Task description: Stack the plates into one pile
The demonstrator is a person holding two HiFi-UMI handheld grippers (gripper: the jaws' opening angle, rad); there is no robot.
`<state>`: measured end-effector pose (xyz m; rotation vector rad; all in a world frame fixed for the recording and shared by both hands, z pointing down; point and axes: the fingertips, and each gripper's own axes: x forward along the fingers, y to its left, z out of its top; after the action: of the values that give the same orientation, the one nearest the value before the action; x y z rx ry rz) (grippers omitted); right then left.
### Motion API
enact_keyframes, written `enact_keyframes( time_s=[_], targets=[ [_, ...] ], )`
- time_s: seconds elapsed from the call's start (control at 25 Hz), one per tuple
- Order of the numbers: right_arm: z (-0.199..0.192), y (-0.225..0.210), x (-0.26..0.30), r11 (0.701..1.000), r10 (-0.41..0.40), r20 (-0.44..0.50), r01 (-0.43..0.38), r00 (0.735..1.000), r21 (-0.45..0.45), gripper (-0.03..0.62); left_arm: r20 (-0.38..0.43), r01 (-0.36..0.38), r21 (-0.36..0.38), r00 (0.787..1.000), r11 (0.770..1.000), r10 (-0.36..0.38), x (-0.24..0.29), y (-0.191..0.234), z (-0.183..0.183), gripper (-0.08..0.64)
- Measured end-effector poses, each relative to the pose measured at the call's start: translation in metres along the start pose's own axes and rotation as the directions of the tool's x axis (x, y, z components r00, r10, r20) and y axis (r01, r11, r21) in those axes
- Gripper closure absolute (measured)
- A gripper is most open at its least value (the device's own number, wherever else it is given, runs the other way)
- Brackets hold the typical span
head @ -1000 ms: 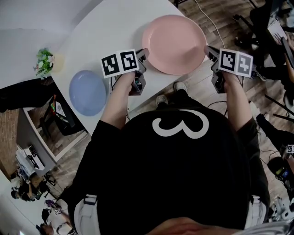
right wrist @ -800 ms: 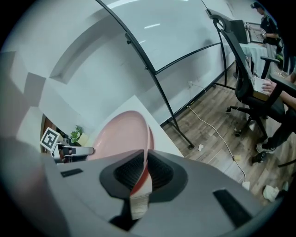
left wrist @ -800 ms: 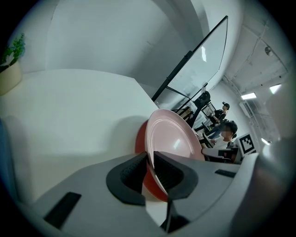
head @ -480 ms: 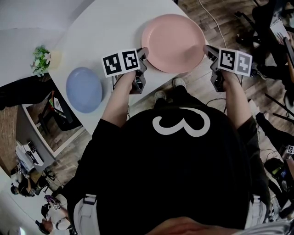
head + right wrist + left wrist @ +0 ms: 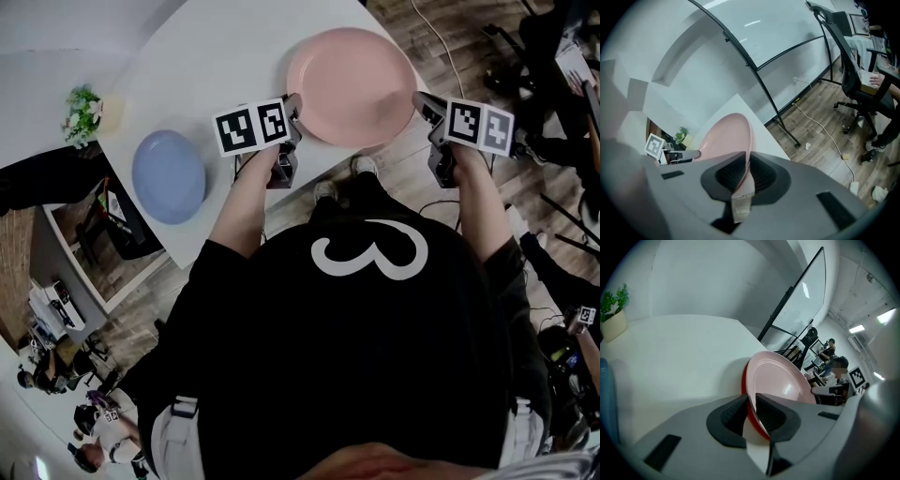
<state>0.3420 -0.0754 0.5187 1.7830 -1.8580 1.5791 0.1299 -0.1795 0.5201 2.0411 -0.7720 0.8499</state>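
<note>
Closest to you, your left gripper (image 5: 751,401) is pinched shut on the near left rim of the pink plate (image 5: 349,84). One dark pad is on the pink face and the other is on the red underside. Your right gripper (image 5: 747,161) is pinched on the rim at the right side of the pink plate in the same way, so the plate sits between your two grippers. The pink plate is at the near right corner of the white table (image 5: 216,66). I cannot tell if it lies on the table or is lifted a little. The blue plate (image 5: 169,175) is well off to the left of the pink plate. It lies flat on the table near the left edge, all by itself. Farther left of the pink plate, past the blue one, a small green plant (image 5: 82,111) in a pale pot stands at the table's left corner
</note>
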Motion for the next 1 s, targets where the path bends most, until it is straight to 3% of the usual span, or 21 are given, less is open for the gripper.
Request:
enact_keyframes(
  time_s=[0.36,0.52,0.72,0.8,1.0],
  targets=[
    [-0.004,0.001,0.003,1.000,0.013,-0.015,-0.013,1.000,-0.022,0.548,0.060,-0.036,0.000,0.998,0.999,0.036,0.000,-0.001,0.004,0.498],
    [-0.005,0.000,0.002,0.999,0.018,-0.020,-0.019,1.000,-0.038,0.543,0.095,-0.003,0.012,0.995,1.000,0.002,-0.001,-0.009,0.003,0.437],
    [-0.001,0.000,0.005,0.999,0.027,-0.022,-0.028,0.999,-0.036,0.516,0.153,0.060,-0.081,0.987,0.995,-0.047,-0.005,-0.006,0.006,0.385],
    [-0.001,0.000,0.005,0.999,0.040,-0.023,-0.041,0.999,-0.031,0.488,0.152,0.052,-0.076,0.988,0.996,-0.040,-0.005,-0.004,0.004,0.298],
    [0.004,-0.004,0.005,0.998,0.024,0.008,-0.023,1.000,-0.057,0.480,0.151,0.036,-0.067,0.988,0.997,-0.025,-0.009,0.003,-0.006,0.296]
  ],
)
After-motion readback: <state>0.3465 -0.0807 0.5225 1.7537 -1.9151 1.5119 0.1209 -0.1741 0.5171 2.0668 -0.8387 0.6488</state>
